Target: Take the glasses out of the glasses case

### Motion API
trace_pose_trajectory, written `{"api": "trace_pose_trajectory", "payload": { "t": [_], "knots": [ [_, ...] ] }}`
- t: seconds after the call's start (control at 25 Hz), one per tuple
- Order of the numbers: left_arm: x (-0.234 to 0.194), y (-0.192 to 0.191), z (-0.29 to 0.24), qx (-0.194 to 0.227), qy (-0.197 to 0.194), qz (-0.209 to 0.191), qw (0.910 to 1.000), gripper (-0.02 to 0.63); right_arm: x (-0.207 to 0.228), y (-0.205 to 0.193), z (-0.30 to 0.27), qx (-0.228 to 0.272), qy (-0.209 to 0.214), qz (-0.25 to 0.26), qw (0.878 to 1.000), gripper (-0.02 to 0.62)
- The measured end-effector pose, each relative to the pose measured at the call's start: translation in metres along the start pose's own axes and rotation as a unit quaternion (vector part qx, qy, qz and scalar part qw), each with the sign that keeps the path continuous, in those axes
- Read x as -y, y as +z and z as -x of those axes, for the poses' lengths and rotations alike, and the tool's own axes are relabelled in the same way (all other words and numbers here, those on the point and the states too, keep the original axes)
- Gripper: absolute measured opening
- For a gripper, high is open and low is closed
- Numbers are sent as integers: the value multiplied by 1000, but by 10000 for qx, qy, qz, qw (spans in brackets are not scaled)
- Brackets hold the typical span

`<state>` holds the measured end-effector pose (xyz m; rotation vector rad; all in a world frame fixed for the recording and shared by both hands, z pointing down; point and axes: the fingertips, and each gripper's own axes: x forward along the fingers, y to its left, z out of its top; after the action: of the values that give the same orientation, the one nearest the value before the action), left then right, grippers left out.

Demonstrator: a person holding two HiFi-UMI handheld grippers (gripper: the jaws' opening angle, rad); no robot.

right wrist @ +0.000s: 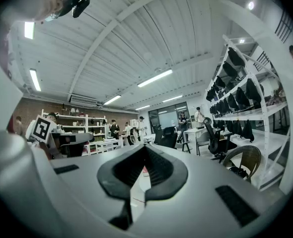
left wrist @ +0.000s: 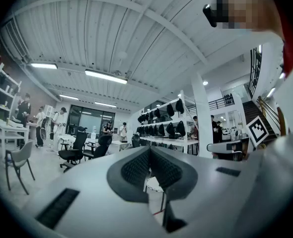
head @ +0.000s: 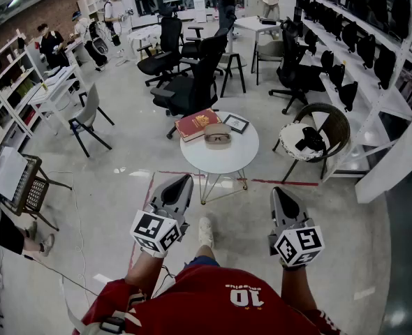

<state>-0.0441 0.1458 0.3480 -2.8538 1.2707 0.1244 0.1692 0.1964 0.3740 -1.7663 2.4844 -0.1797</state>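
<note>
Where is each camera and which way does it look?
Head view: on the person's head, looking steeply down at the round white table; shows left gripper, right gripper, red shirt.
Left gripper view: on the left gripper, facing across the room; shows its shut jaws.
Right gripper view: on the right gripper, facing likewise; shows its shut jaws.
Shared: both gripper views see bag shelves.

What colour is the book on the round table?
Red book, clearest in the head view.

Person is wearing a red jersey (head: 213,306) with a white 10 print and a white shoe (head: 205,232), left gripper (head: 185,179) and right gripper (head: 277,191) are showing grey pointed shells, black ribbed pads (left wrist: 135,170), black-and-white marker cubes (head: 155,233)
</note>
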Motion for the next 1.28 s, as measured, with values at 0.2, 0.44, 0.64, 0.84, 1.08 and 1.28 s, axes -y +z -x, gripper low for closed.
{"api": "trace_pose_trajectory", "payload": {
  "t": [0.2, 0.44, 0.64, 0.84, 1.08, 1.28],
  "knots": [
    [5, -5, 1, -31, 4, 27, 10000, 8, 3, -2, 5, 0, -2, 5, 10000, 14],
    [12, -5, -3, -25, -79, 26, 10000, 8, 5, -4, 11, 13, -58, 21, 10000, 14],
    [13, -4, -1, -30, -122, 36, 9999, 8, 1, -3, 13, 23, -85, 37, 10000, 15],
    [10, -7, -1, -39, -111, 58, 9999, 8, 1, -4, 11, 69, -92, -30, 9999, 15],
    [0, -10, 2, -38, -66, 95, 9999, 8, -3, -4, 5, 132, -41, -134, 9998, 15],
    [-10, -14, 4, -36, -1, 112, 9999, 8, -7, -9, -7, 108, 35, -190, 9998, 15]
  ]
}}
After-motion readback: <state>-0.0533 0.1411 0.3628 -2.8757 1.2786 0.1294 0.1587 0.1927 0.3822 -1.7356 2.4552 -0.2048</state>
